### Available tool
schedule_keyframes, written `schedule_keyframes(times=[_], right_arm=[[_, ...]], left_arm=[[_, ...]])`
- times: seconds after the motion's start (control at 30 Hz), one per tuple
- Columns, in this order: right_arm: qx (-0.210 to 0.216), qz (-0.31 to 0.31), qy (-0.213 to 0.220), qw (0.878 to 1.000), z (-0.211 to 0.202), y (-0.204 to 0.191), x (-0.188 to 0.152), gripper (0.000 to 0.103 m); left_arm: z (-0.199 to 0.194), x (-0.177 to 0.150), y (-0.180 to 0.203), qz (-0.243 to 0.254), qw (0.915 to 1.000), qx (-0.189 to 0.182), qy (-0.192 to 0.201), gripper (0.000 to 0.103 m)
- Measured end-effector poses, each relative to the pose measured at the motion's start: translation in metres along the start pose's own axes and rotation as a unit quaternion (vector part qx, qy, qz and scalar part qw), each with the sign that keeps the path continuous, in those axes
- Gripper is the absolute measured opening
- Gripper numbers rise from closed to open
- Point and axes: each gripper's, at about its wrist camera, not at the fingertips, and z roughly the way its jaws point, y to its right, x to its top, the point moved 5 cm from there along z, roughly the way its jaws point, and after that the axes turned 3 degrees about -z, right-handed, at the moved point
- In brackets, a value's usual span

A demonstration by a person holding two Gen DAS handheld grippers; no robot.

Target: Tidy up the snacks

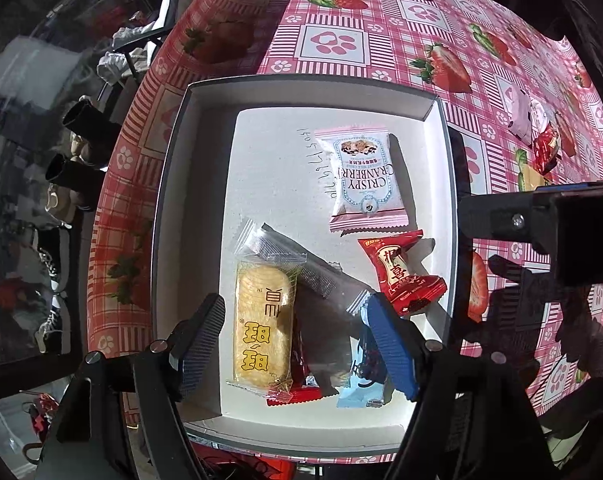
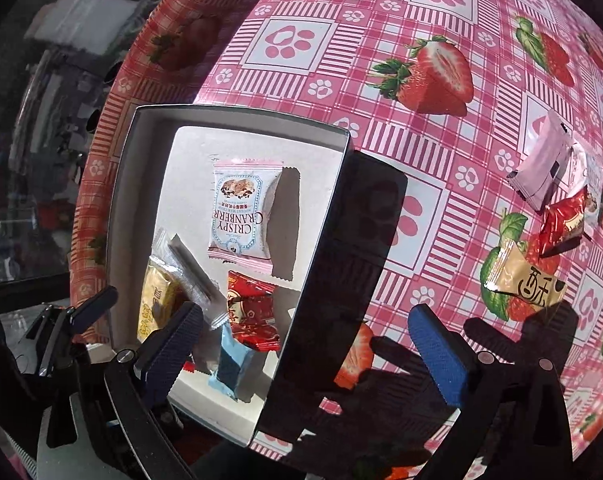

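Snacks already fill part of the shallow white cardboard box [image 1: 205, 92] that takes up the centre of the left wrist view. A pale pink-edged "Crispy Cranberry" foil packet [image 1: 363, 178] lies upper right of middle, a crinkled red wrapped sweet [image 1: 401, 274] below it, and a long yellow rice-cracker packet in clear film [image 1: 263, 322] runs top to bottom at lower centre. A light blue packet [image 1: 359, 384] sits at the bottom, partly hidden. The left gripper [image 1: 297, 344] hovers over these with its jaws spread wide, blue ribbed pads either side, holding nothing.

From the right wrist view, the box [image 2: 237, 114] lies left of centre on the pink strawberry-print oilcloth counter [image 2: 381, 20]. Loose snacks wait at the right edge: a pale pink glossy pouch [image 2: 541, 164], a red foil sweet [image 2: 561, 220] and a tan wrapped pastry [image 2: 525, 280], its long axis slanting lower right. The right gripper [image 2: 305, 344] is also wide open and empty; the tan pastry lies just up and right of its right pad, probably the nearest pick, though the fisheye distortion makes that uncertain.
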Motion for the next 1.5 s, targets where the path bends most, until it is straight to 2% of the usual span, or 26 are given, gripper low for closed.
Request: schedule_keyframes(times=[0.27, 0.5, 0.67, 0.77, 0.9, 1.03, 1.07, 1.13, 1.2, 1.33, 1.5], right_arm=[[-0.005, 0.053, 0.008, 0.999, -0.013, 0.05, -0.001, 0.103], [-0.018, 0.111, 0.014, 0.994, -0.025, 0.121, 0.0, 0.103], [-0.014, 0.194, 0.028, 0.98, -0.037, 0.185, 0.011, 0.103], [-0.003, 0.252, 0.037, 0.967, -0.041, 0.219, 0.016, 0.103], [0.011, 0.298, 0.05, 0.953, -0.04, 0.245, 0.026, 0.103], [0.02, 0.311, 0.064, 0.948, -0.037, 0.256, 0.045, 0.102], [0.021, 0.312, 0.063, 0.948, -0.035, 0.257, 0.05, 0.096], [0.031, 0.311, 0.055, 0.948, -0.029, 0.258, 0.059, 0.061], [0.036, 0.31, 0.044, 0.949, -0.022, 0.253, 0.063, 0.047], [0.027, 0.293, 0.047, 0.954, -0.022, 0.25, 0.063, 0.036], [0.006, 0.273, 0.043, 0.961, -0.021, 0.263, 0.029, 0.035]], left_arm=[[-0.011, 0.007, 0.032, 0.034, 0.9994, -0.004, 0.005, 0.078], [-0.019, 0.013, 0.06, 0.065, 0.9978, -0.013, 0.008, 0.078], [-0.022, 0.016, 0.083, 0.086, 0.996, -0.022, 0.008, 0.078], [-0.024, 0.017, 0.092, 0.095, 0.9951, -0.026, 0.005, 0.078], [-0.025, 0.017, 0.102, 0.103, 0.9942, -0.029, 0.002, 0.078], [-0.027, 0.016, 0.109, 0.111, 0.9934, -0.027, 0.0, 0.078], [-0.028, 0.016, 0.111, 0.114, 0.9931, -0.027, 0.0, 0.078], [-0.029, 0.017, 0.117, 0.121, 0.9923, -0.026, 0.002, 0.078], [-0.03, 0.018, 0.124, 0.134, 0.9905, -0.027, 0.005, 0.078], [-0.03, 0.021, 0.146, 0.175, 0.9841, -0.028, 0.011, 0.078], [-0.028, 0.029, 0.189, 0.236, 0.971, -0.028, 0.027, 0.078]])
